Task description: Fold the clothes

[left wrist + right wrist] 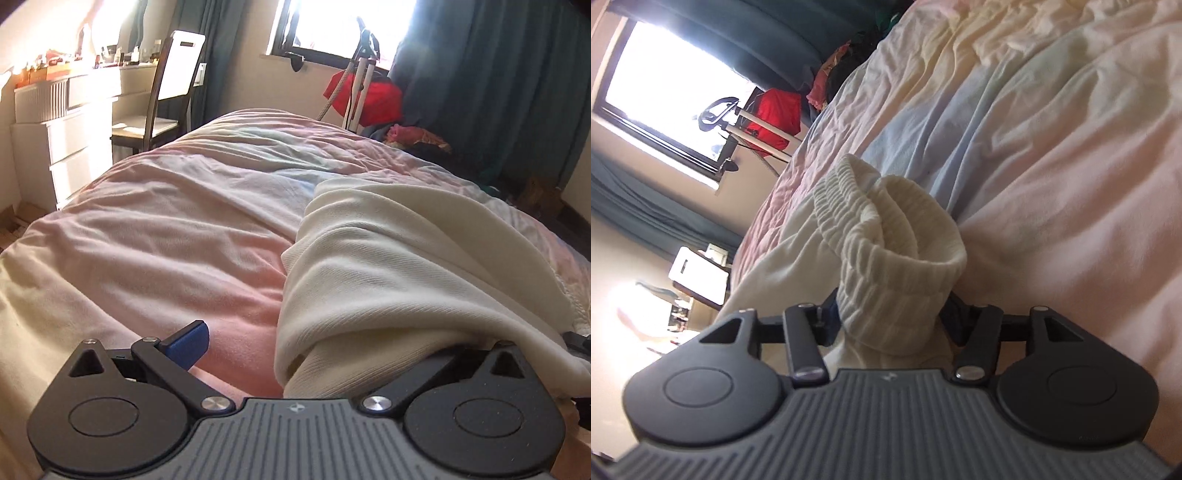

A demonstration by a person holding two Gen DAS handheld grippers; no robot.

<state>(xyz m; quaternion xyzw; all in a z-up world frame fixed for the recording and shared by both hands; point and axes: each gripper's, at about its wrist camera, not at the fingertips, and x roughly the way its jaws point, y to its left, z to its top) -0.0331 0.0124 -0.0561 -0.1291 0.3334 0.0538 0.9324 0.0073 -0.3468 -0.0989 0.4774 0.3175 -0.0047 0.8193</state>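
Folding on the bed again, and this is the bit where it usually goes sideways for me. My left gripper (325, 343) is spread wide, gripping nothing. The cream garment (406, 258) is just flopped over its right finger and runs ahead and off to the right of it. The blue pad (188, 345) on the other finger is out in the open over the bedspread (166, 221), well clear of the cloth. On my right gripper (892, 317) the ribbed band (886, 240) is bunched up and sitting right between the fingers. It fills the gap, but honestly I can't tell if it's actually pinched or just resting there. My worry is that if that side is loose, the band slides out the second I lift and the whole edge collapses into a lump. The other risk is closing the left one where it is: I'd probably catch a random fold, or grab the bedspread under it along with the garment and drag both. The band is also doubled over on itself, so any fold I make from here could come out crooked.
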